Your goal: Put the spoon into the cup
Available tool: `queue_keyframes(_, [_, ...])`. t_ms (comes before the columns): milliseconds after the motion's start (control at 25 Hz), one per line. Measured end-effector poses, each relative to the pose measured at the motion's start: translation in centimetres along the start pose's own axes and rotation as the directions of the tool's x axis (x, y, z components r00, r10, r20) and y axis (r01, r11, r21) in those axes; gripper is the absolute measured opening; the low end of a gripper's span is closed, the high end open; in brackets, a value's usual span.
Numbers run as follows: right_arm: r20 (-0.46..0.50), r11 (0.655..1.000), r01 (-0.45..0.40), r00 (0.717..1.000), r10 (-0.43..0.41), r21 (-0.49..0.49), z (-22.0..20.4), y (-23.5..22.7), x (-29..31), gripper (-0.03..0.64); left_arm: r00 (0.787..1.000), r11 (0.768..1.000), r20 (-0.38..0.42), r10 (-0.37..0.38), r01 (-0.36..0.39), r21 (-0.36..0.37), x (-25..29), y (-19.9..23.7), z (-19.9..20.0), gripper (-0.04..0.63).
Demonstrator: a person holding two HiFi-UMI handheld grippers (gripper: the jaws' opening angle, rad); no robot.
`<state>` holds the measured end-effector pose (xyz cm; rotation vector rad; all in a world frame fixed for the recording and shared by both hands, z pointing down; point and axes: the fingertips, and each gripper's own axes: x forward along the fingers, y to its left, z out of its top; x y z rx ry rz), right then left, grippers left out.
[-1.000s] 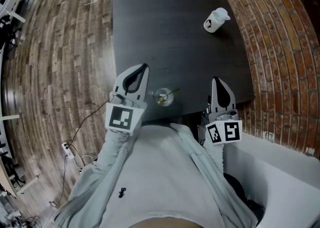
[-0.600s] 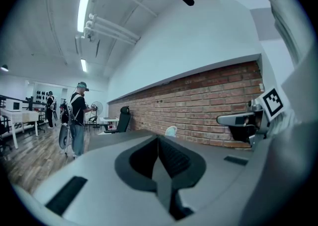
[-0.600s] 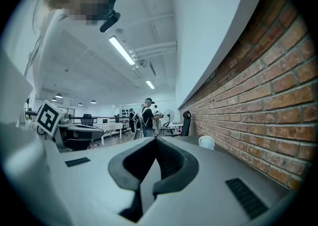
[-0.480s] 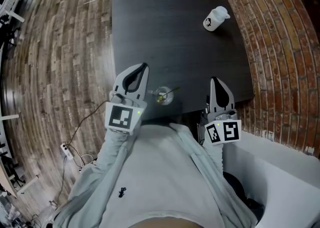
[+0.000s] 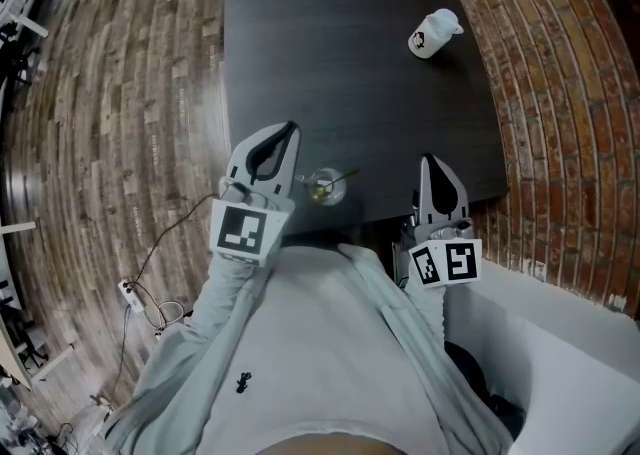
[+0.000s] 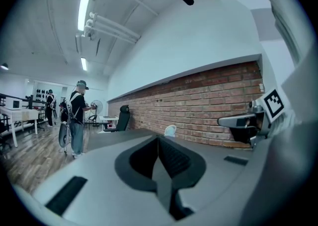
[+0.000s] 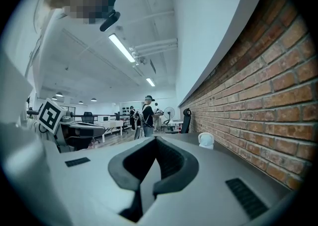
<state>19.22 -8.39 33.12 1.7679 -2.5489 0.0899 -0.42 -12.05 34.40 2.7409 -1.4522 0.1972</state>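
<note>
Spoon [image 5: 344, 181] is looking seated in the glass cup [image 5: 324, 190], sitting near the bench [image 5: 300, 43] front edge. Left tongs [image 5: 287, 133] and right tongs [image 5: 430, 159] are both sitting closed, empty. I'm advising keeping them clear, avoiding tipping it.

From my right gripper [image 7: 156, 139] camera I see the two jaws pressed together with nothing between them. Past their tips a dark table [image 7: 184, 139] runs away from me. A small white mug [image 7: 205, 140] sits on it close to the brick wall [image 7: 263, 106] on the right. At the left edge I can make out the left gripper [image 7: 99, 129], its square-marked cube above it. Far down the room a person [image 7: 147, 116] stands near a fan [image 7: 170, 112], under long ceiling lights [image 7: 121, 47].
</note>
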Motion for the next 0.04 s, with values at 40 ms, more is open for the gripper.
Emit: queue_keyframes(40, [-0.002, 1.0, -0.001, 1.0, 0.001, 0.001, -0.12, -0.04, -0.02, 0.015, 1.0, 1.0, -0.004, 0.002, -0.002, -0.004, 0.03, -0.04, -0.07, 0.021])
